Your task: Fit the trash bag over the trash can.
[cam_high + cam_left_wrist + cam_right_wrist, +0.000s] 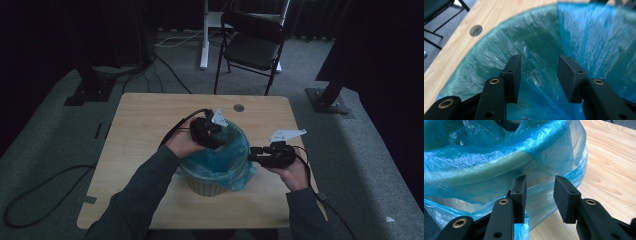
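- Small pale bin (207,186) standing near the front middle of the wooden table (145,115), lined with a blue plastic bag (220,162).
- Bag folded over the rim (499,167) and hanging loose down the outside, bunched on the side facing the right gripper.
- In the left gripper view, bag's inner wall (584,40) wrinkled and falling in long creases toward the bottom.
- Left gripper (209,134) held over the far left part of the bin's mouth, pointing down into it; jaws apart, only liner seen beyond them, nothing pinched.
- Left hand (182,142) wrapped around that gripper's body, sleeve crossing the table's near edge.
- Right gripper (256,156) level, just beside the bin's right side, aimed at the hanging plastic below the rim; jaws parted, a loose fold close by the pads (520,195), no squeeze visible.
- Right hand (292,172) under it, cable trailing off toward the table's right edge.
- Round hole (239,107) in the tabletop near the far edge.
- Beyond the table, a black folding chair (252,45) on grey carpet.
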Demonstrator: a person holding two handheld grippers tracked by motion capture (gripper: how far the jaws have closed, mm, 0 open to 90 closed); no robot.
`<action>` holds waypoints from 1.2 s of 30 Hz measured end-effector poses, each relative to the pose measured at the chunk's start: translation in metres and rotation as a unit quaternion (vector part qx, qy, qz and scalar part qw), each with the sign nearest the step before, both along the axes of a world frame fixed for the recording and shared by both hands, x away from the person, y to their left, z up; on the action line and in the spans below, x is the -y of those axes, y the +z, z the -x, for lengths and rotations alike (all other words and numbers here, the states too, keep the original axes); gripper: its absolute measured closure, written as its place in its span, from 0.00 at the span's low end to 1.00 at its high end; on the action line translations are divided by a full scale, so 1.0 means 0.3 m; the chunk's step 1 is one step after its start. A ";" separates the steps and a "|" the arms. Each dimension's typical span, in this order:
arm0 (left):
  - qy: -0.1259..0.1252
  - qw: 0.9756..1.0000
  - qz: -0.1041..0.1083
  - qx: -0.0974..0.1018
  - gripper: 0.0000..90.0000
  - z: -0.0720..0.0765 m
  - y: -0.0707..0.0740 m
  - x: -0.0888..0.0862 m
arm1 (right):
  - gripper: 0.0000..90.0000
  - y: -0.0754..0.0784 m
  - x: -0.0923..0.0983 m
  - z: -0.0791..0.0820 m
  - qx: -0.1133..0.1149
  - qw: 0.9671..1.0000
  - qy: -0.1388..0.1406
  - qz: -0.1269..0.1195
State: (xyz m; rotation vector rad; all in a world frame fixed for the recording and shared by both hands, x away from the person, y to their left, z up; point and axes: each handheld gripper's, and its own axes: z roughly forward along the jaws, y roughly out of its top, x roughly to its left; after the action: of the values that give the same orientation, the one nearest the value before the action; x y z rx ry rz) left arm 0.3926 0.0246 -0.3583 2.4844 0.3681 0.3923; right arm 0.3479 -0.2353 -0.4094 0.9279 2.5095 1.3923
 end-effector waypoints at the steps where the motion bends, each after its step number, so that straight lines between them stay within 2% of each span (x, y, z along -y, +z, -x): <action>1: -0.001 1.000 -0.011 -0.001 0.60 0.001 -0.006 0.007 | 0.69 0.000 -0.001 0.000 0.000 1.000 0.000 0.000; 4: -0.002 0.999 -0.045 0.002 0.58 0.002 -0.026 0.025 | 0.69 0.001 0.000 0.001 0.001 1.000 0.001 -0.001; 6: -0.004 0.997 -0.073 0.009 0.57 0.006 -0.039 0.040 | 0.69 0.002 0.001 0.001 0.000 1.000 0.000 -0.002; 7: -0.004 0.997 -0.073 0.009 0.56 0.006 -0.039 0.040 | 0.69 0.002 0.001 0.001 0.000 1.000 0.000 -0.002; 8: -0.007 0.996 -0.092 0.016 0.56 0.011 -0.051 0.052 | 0.69 0.001 0.001 0.001 0.000 1.000 0.000 -0.002; 12: -0.016 0.993 -0.118 0.020 0.56 0.018 -0.066 0.064 | 0.69 0.002 0.002 0.002 0.000 1.000 0.000 -0.002; 13: -0.016 0.993 -0.118 0.020 0.56 0.018 -0.066 0.064 | 0.69 0.002 0.002 0.002 0.000 1.000 0.000 -0.002; 14: -0.025 0.991 -0.128 0.023 0.56 0.025 -0.073 0.069 | 0.69 0.002 0.003 0.002 0.000 1.000 0.000 -0.001; 15: -0.036 0.990 -0.131 0.027 0.55 0.031 -0.076 0.071 | 0.69 0.002 0.004 0.002 0.000 1.000 0.000 -0.001; 19: -0.077 0.989 -0.124 0.020 0.54 0.054 -0.078 0.074 | 0.69 0.001 0.004 0.001 0.000 1.000 -0.001 -0.001; 23: -0.101 0.988 -0.114 0.006 0.54 0.063 -0.076 0.074 | 0.68 0.000 0.001 0.001 -0.001 1.000 0.000 0.000; 27: -0.121 0.986 -0.113 -0.009 0.54 0.069 -0.074 0.074 | 0.68 0.000 0.001 0.001 -0.001 1.000 0.000 0.000; 29: -0.111 0.986 -0.123 -0.002 0.54 0.066 -0.077 0.077 | 0.68 -0.001 0.002 0.001 -0.001 1.000 0.000 0.000; 33: -0.059 0.987 -0.150 0.016 0.54 0.047 -0.090 0.084 | 0.68 -0.002 0.004 0.002 0.000 1.000 0.000 -0.001; 36: -0.032 0.987 -0.153 0.030 0.54 0.037 -0.086 0.080 | 0.68 -0.001 0.006 0.003 0.000 1.000 -0.002 -0.001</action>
State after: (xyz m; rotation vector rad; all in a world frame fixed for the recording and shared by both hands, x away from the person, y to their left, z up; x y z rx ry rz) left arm 0.3816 0.0004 -0.3842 2.7657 0.2157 0.5296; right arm 0.3470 -0.2371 -0.4096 0.9323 2.5061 1.3950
